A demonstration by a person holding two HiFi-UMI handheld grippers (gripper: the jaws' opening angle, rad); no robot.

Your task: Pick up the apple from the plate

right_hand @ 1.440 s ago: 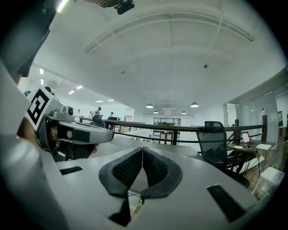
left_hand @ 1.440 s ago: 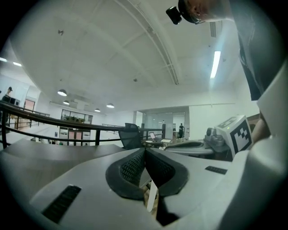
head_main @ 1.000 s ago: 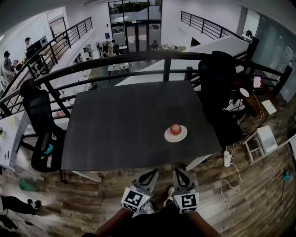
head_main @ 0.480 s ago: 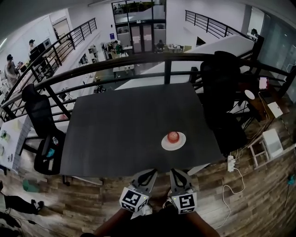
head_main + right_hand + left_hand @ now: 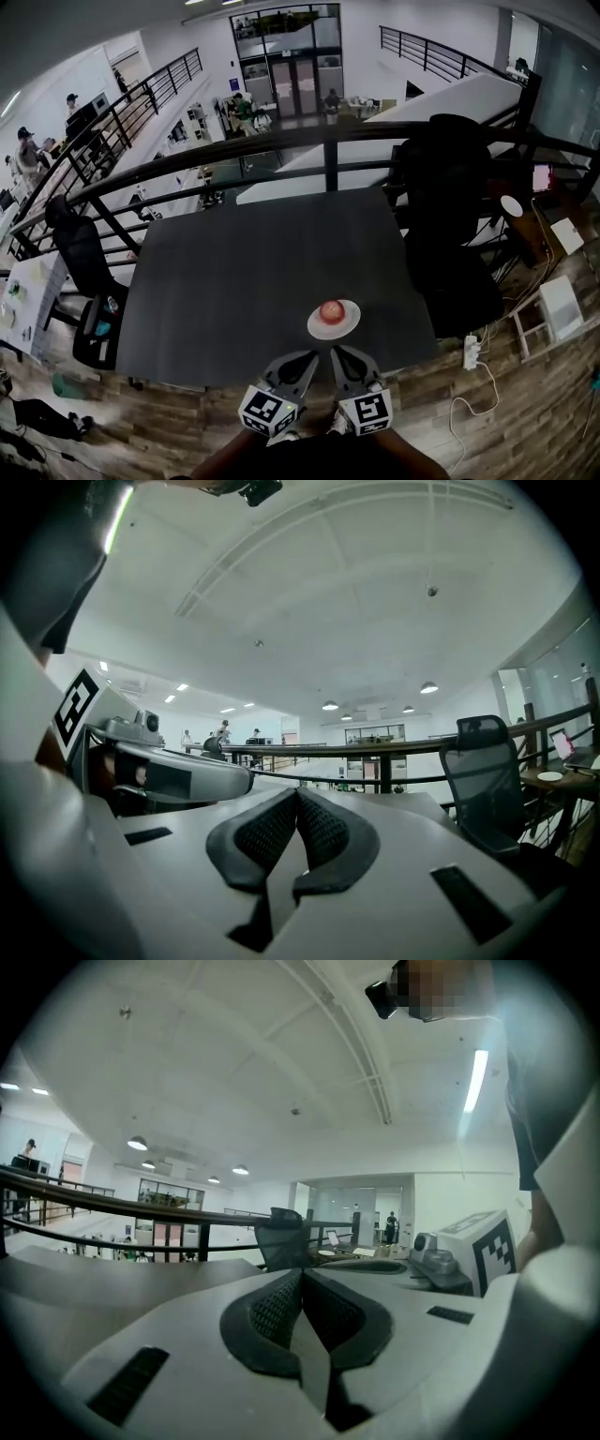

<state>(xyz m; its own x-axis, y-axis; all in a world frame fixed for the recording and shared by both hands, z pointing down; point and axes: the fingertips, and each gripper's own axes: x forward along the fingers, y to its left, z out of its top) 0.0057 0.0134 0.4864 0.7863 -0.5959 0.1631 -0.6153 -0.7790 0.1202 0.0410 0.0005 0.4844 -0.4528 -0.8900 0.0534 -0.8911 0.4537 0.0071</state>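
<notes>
A red apple (image 5: 331, 310) sits on a small white plate (image 5: 347, 325) near the front right of the dark table (image 5: 244, 272). Both grippers are held side by side just before the table's front edge, short of the plate. My left gripper (image 5: 312, 356) is shut with nothing in it, and its pads meet in the left gripper view (image 5: 302, 1283). My right gripper (image 5: 336, 352) is also shut and empty, its pads pressed together (image 5: 297, 801). Neither gripper view shows the apple or the plate; both look level across the table top.
A black railing (image 5: 328, 136) runs behind the table. Black office chairs stand at the right (image 5: 450, 169) and the left (image 5: 80, 248). On the wooden floor at the right lie a power strip (image 5: 472, 352) and a white stool (image 5: 561, 307).
Both grippers have moved forward to the table's front edge. The plate with the apple now appears nearer and lower in the head view. Jaws stayed shut.
</notes>
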